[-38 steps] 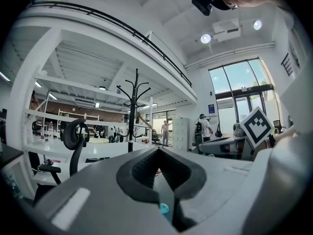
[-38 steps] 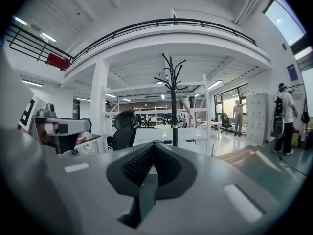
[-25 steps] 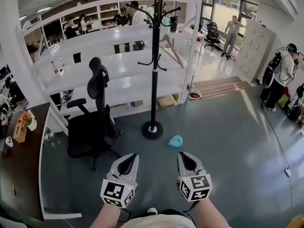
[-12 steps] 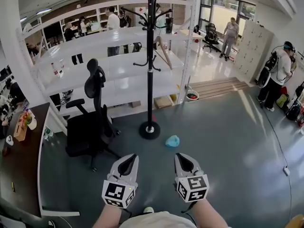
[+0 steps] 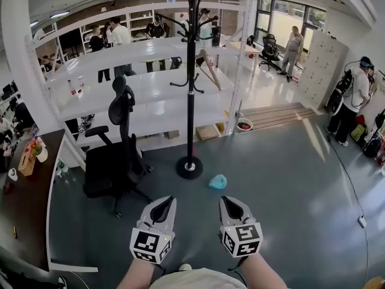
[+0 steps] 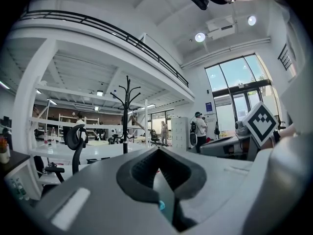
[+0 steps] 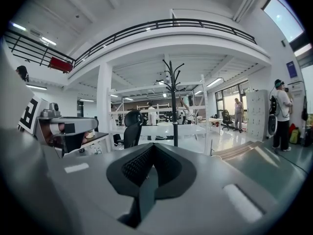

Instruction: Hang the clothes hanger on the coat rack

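The black coat rack (image 5: 190,95) stands on the grey floor straight ahead of me, its round base (image 5: 189,167) beyond both grippers. A wooden clothes hanger (image 5: 208,68) hangs from a hook on the rack's right side. It also shows beside the pole in the right gripper view, hanger (image 7: 184,102) next to rack (image 7: 174,106). The left gripper view shows the rack (image 6: 125,116) far off. My left gripper (image 5: 162,204) and right gripper (image 5: 228,203) are held low, side by side, well short of the rack. Both are shut, the left gripper (image 6: 157,153) and the right gripper (image 7: 152,148) holding nothing.
A black office chair (image 5: 115,155) stands left of the rack. A small cyan object (image 5: 218,182) lies on the floor by the base. White shelving (image 5: 138,89) runs behind the rack. A brown desk (image 5: 27,185) is at the left. People stand at the back and at the right (image 5: 352,98).
The rack has slid slightly left in the head view and the grippers sit a little nearer together. People behind the shelving have walked. Both grippers stay shut.
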Motion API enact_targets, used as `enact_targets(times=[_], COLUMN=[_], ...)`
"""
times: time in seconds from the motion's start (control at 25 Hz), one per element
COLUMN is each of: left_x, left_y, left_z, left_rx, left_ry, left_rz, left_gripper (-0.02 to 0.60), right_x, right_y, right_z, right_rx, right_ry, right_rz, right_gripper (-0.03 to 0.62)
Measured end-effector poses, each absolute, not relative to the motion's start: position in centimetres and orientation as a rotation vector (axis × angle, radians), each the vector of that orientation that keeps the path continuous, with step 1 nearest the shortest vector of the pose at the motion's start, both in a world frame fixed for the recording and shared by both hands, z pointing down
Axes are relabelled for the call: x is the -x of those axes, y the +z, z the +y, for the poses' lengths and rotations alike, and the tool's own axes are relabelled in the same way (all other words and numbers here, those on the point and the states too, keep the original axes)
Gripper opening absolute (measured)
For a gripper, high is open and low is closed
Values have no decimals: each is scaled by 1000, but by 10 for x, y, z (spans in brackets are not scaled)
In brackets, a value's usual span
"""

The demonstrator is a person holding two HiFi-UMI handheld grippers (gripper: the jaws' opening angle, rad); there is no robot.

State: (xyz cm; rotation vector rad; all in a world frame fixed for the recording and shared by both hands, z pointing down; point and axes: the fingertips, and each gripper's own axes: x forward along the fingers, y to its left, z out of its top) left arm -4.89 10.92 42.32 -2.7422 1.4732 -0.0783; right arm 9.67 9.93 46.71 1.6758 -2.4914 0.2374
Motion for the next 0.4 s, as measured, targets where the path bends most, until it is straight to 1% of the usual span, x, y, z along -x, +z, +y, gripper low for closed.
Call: enact_targets(times=[0.4], left_x=[50], left_y=[425], left_z=[112], left_rx=[2730], left_ry=[-89], left_rz=[1484], left_gripper=[0], right_x=[-95], right_y=[475], right_z=[102], right_rx=[-1663], right_ry=[273], right_rz=[-2508], right_gripper=[26])
